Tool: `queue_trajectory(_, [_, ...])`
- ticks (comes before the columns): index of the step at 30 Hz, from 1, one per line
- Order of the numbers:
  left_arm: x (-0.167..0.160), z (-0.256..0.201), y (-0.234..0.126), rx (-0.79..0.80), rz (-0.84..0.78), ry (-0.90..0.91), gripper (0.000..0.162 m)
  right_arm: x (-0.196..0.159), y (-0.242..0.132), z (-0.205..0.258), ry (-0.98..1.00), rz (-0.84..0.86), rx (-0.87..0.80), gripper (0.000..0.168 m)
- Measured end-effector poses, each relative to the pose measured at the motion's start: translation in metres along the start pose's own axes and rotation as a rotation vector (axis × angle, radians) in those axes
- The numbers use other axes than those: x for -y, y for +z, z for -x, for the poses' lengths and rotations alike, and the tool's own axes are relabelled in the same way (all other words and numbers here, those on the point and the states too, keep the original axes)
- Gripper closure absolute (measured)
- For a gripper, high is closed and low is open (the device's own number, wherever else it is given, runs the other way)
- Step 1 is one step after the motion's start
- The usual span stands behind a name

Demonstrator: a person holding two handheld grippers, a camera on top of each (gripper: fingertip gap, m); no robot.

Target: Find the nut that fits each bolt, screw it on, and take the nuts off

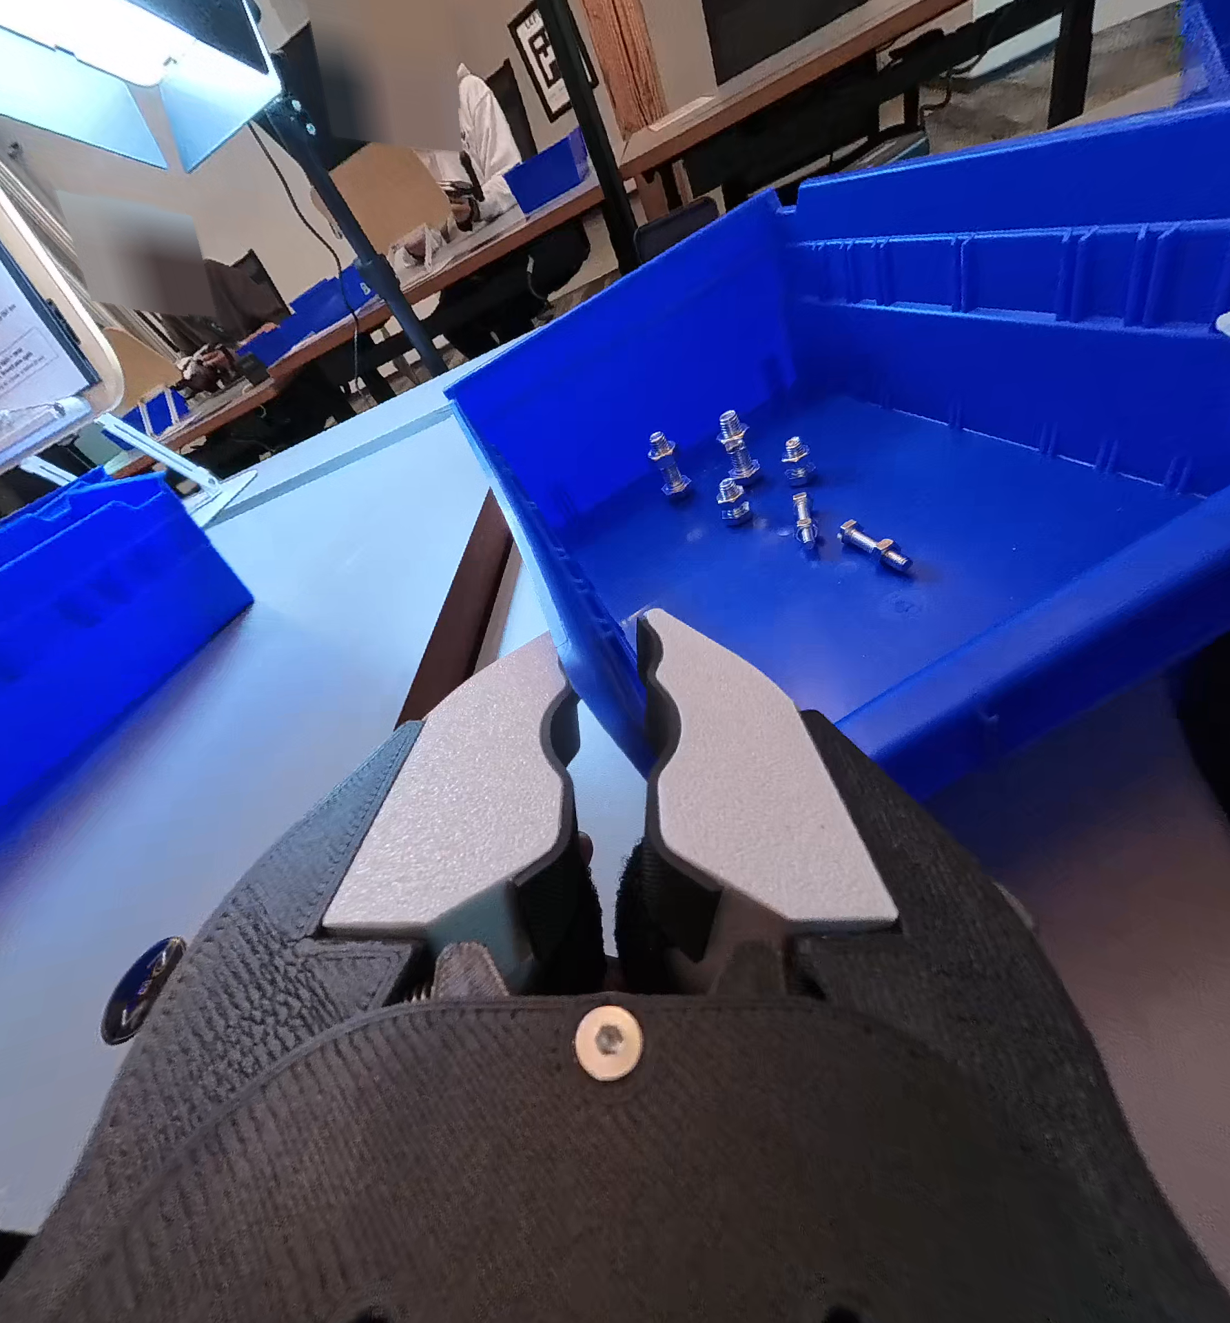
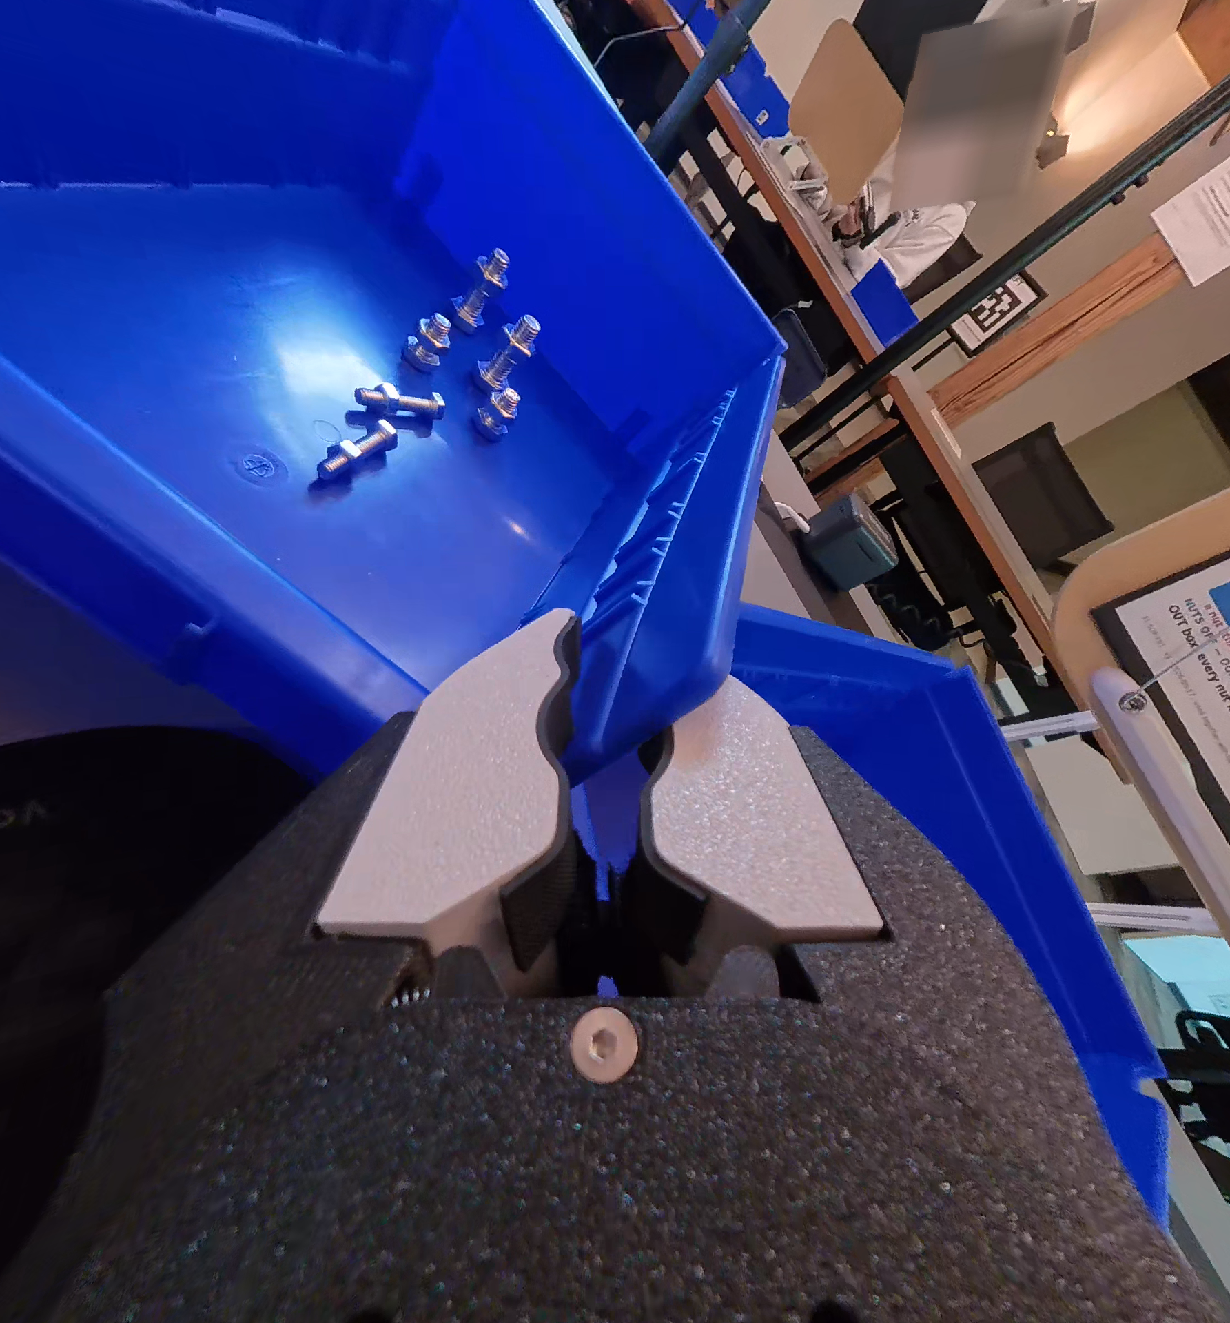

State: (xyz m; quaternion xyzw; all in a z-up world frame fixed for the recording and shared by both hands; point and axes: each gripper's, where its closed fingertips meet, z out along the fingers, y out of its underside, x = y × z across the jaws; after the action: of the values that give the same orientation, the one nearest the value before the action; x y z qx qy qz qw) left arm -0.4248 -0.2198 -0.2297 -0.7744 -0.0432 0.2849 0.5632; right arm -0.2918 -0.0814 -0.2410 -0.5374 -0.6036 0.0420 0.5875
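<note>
Table: grey, bearing blue bin.
Bin floor: six bolts with nuts.
My left gripper: clamping bin wall.
My right gripper: clamping bin wall.

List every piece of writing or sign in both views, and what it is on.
I do not copy writing out; these bear it:
Framed instruction board: printed lines, legible.
Paper sheet, upper right: print too small to read.
Framed black-and-white marker: a pattern, no words.
Blue bin floor: a round moulded mark, unreadable.
Dark fabric: faint letters.
</note>
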Motion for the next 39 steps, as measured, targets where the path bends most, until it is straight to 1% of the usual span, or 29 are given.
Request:
queue_trajectory(4, [-0.008,0.002,0.005,0.003,0.012,-0.010,0.149,-0.003,0.004,0.006,-0.011,0.022,0.014,0.151])
queue_trajectory(7, [-0.011,0.003,0.005,0.002,-0.002,-0.075,0.148,-0.004,0.005,0.010,-0.017,0.012,0.038,0.146])
queue_trajectory(10, [-0.018,0.002,0.006,0.002,0.010,-0.105,0.148,-0.005,0.001,0.016,-0.027,-0.006,0.100,0.132])
queue_trajectory(12, [-0.019,-0.002,0.006,-0.019,0.001,-0.122,0.139,0.002,-0.010,0.012,-0.001,-0.059,0.114,0.113])
queue_trajectory(15, [-0.018,-0.002,0.002,-0.021,0.004,-0.133,0.125,0.014,-0.039,0.002,0.035,-0.135,0.138,0.093])
queue_trajectory(17, [-0.011,0.004,-0.005,0.015,-0.020,-0.131,0.118,0.017,-0.066,-0.020,0.084,-0.202,0.092,0.090])
queue_trajectory(18, [-0.006,0.008,-0.010,0.042,-0.048,-0.136,0.117,0.014,-0.078,-0.035,0.110,-0.225,0.044,0.090])
queue_trajectory(20, [0.009,0.016,-0.022,0.098,-0.117,-0.151,0.117,-0.007,-0.099,-0.065,0.163,-0.215,-0.061,0.089])
queue_trajectory(22, [0.030,0.019,-0.033,0.135,-0.198,-0.165,0.117,-0.042,-0.113,-0.089,0.233,-0.153,-0.148,0.084])
queue_trajectory(24, [0.055,0.010,-0.040,0.123,-0.273,-0.171,0.117,-0.078,-0.119,-0.097,0.316,-0.070,-0.186,0.078])
queue_trajectory(25, [0.067,0.001,-0.042,0.103,-0.303,-0.171,0.117,-0.095,-0.119,-0.096,0.346,-0.023,-0.190,0.074])
queue_trajectory(27, [0.091,-0.022,-0.044,0.035,-0.354,-0.171,0.117,-0.123,-0.119,-0.095,0.345,0.064,-0.214,0.070])
queue_trajectory(29, [0.110,-0.055,-0.046,-0.071,-0.385,-0.169,0.117,-0.138,-0.122,-0.098,0.355,0.082,-0.230,0.070])
queue_trajectory(30, [0.117,-0.072,-0.047,-0.119,-0.394,-0.164,0.117,-0.144,-0.126,-0.101,0.370,0.091,-0.237,0.077])
queue_trajectory(32, [0.128,-0.108,-0.051,-0.232,-0.408,-0.154,0.117,-0.159,-0.136,-0.109,0.368,0.120,-0.266,0.082])
queue_trajectory(34, [0.133,-0.141,-0.052,-0.320,-0.389,-0.139,0.117,-0.177,-0.147,-0.116,0.360,0.152,-0.285,0.090])
queue_trajectory(35, [0.133,-0.158,-0.052,-0.372,-0.372,-0.145,0.117,-0.187,-0.153,-0.119,0.359,0.171,-0.292,0.091])
queue_trajectory(37, [0.126,-0.197,-0.048,-0.486,-0.296,-0.161,0.114,-0.202,-0.163,-0.125,0.372,0.180,-0.291,0.096])
queue_trajectory(39, [0.114,-0.223,-0.033,-0.509,-0.207,-0.145,0.111,-0.210,-0.166,-0.127,0.411,0.168,-0.255,0.097])
